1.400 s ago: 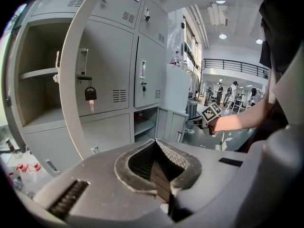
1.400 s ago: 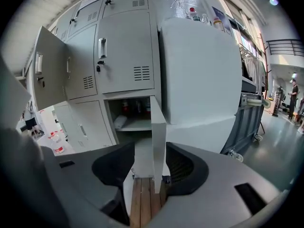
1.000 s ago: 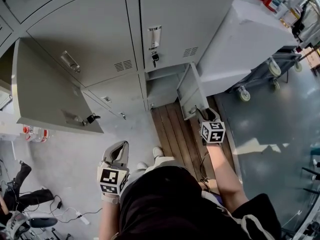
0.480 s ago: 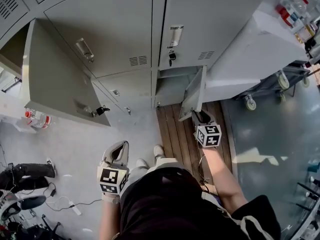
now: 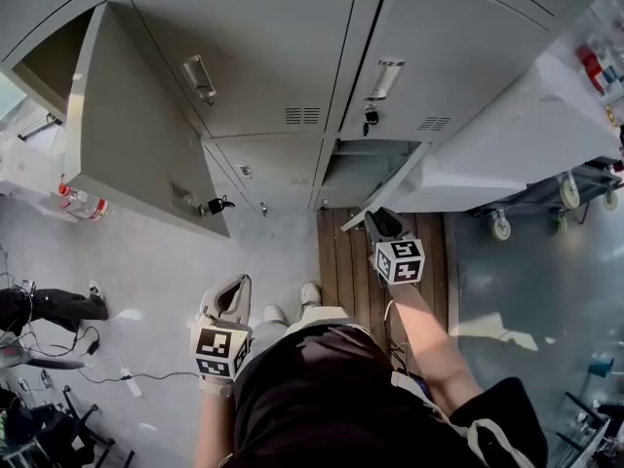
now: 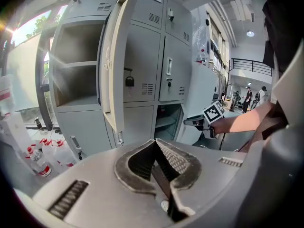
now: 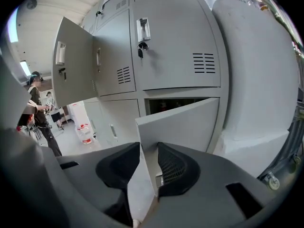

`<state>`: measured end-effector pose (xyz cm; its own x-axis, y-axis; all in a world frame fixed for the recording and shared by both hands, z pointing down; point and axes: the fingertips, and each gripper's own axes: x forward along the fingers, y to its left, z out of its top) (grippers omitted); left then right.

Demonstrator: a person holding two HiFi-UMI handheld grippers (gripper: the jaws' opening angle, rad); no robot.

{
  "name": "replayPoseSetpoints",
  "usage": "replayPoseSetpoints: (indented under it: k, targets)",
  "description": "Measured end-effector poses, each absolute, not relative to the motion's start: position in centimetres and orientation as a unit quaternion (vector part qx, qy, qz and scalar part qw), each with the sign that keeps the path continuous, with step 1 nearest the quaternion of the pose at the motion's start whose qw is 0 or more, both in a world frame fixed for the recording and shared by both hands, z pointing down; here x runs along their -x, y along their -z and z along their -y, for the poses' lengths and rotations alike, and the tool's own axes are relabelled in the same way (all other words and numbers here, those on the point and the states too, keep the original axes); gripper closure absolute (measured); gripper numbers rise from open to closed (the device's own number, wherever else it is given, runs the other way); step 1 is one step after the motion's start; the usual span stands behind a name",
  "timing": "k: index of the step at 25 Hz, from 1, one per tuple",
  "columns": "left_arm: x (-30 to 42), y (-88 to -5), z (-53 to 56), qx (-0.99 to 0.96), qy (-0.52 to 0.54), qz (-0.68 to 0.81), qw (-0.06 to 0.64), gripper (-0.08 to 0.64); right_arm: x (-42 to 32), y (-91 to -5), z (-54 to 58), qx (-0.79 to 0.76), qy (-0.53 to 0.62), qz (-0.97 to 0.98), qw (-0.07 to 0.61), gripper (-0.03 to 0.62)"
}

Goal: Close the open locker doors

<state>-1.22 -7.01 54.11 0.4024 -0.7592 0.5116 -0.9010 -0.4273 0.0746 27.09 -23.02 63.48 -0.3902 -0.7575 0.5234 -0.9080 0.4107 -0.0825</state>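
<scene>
Grey lower locker door (image 7: 185, 122), partly ajar, plain and flat.

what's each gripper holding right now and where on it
Right gripper: its jaws, just closing, clamp the lower locker door by its free edge. Left gripper: shut, holding nothing.

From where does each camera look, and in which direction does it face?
Head view: on the person's head, facing steeply down at the lockers; shows left gripper, right gripper, both arms.
Left gripper view: on that gripper, along its shut jaws toward the lockers; shows the right gripper.
Right gripper view: on that gripper; its jaws, just closing, grip the lower door.
All three share the upper open door.
</scene>
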Motion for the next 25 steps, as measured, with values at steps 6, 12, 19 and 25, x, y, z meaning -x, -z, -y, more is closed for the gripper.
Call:
replayPoseSetpoints:
  k: [6, 12, 19, 25]
  targets:
    - [2.9, -54.2, 6.8, -0.793, -0.204, 0.543, 0.185, 0.541, -24.4, -63.4, 25.7, -0.479, -0.174, 0.833, 0.213, 0.446]
    - [3.8, -54.5, 7.0, -0.775, -0.204, 0.566, 0.194, 0.543, -22.1, -63.3, 28.7, -0.454, -0.167, 0.849, 0.211, 0.445]
    - [4.6, -54.5, 7.7, -0.754, -0.206, 0.59, 0.203, 0.541, -20.0, -63.1, 32.0, -0.427, -0.157, 0.865, 0.213, 0.445]
    - [5.2, -54.4, 7.7, -0.741, -0.208, 0.604, 0.207, 0.541, -19.0, -63.0, 34.8, -0.424, -0.147, 0.867, 0.216, 0.433]
